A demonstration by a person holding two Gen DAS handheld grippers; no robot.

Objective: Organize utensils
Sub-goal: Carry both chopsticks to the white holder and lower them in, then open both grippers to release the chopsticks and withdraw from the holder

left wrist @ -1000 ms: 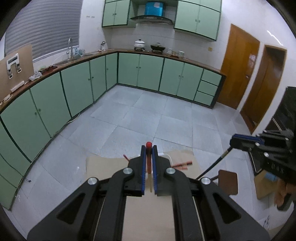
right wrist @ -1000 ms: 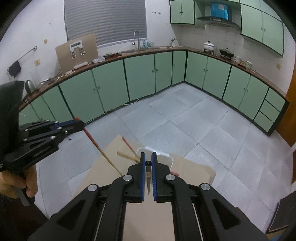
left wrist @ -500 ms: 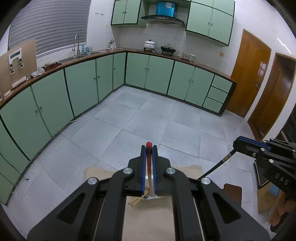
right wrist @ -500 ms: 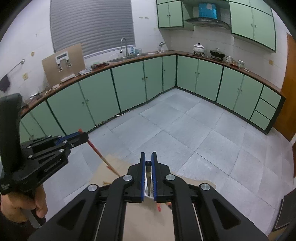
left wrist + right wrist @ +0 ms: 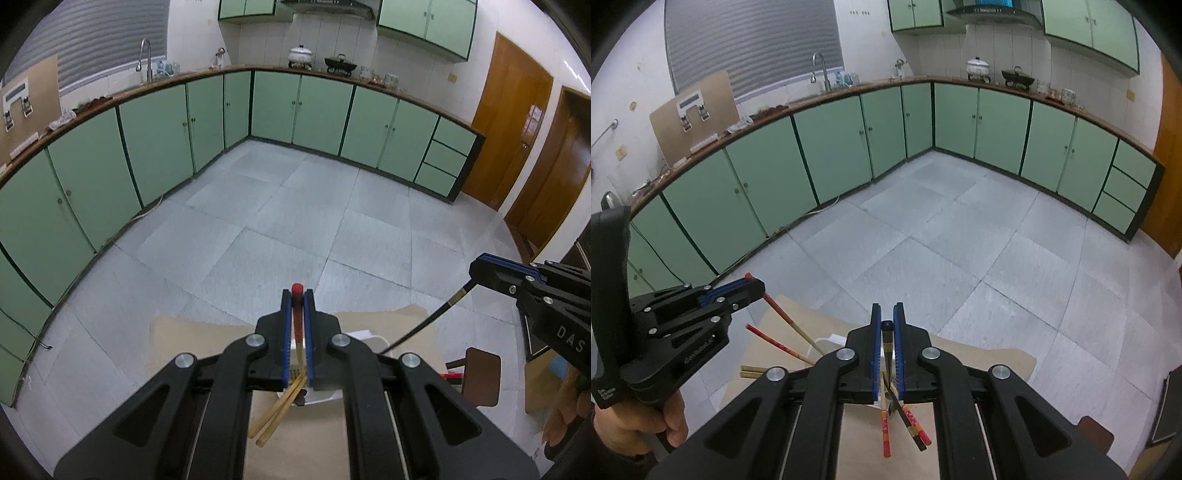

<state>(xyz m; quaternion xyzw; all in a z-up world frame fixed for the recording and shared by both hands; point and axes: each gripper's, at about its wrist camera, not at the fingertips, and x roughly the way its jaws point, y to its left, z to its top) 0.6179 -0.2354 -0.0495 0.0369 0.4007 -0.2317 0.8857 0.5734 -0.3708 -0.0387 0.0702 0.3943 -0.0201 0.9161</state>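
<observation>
My left gripper [image 5: 297, 295] is shut on a red-topped chopstick [image 5: 296, 314] that slants down into a white holder [image 5: 364, 338] on the cardboard-covered table [image 5: 192, 336]. My right gripper [image 5: 886, 314] is shut on a dark chopstick [image 5: 886, 343] that also reaches down to the holder [image 5: 827, 339]. Each gripper shows in the other's view: the left gripper [image 5: 753, 286] at the left, the right gripper [image 5: 480, 269] at the right. Two plain wooden chopsticks [image 5: 279, 417] stick out of the holder toward me. Red patterned chopsticks [image 5: 886, 424] and a dark one [image 5: 910, 428] lean out too.
The table's far edge [image 5: 979, 345] drops to a grey tiled floor. Green cabinets [image 5: 155, 129] line the walls. A brown stool [image 5: 480, 373] stands at the table's right, with cardboard boxes [image 5: 546, 384] beyond it. Wooden doors [image 5: 517, 122] are at the far right.
Both grippers have tilted up and drawn back while still shut on their chopsticks. The holder and its chopsticks now sit lower, under the fingers, and more chopstick ends show beneath each gripper.
</observation>
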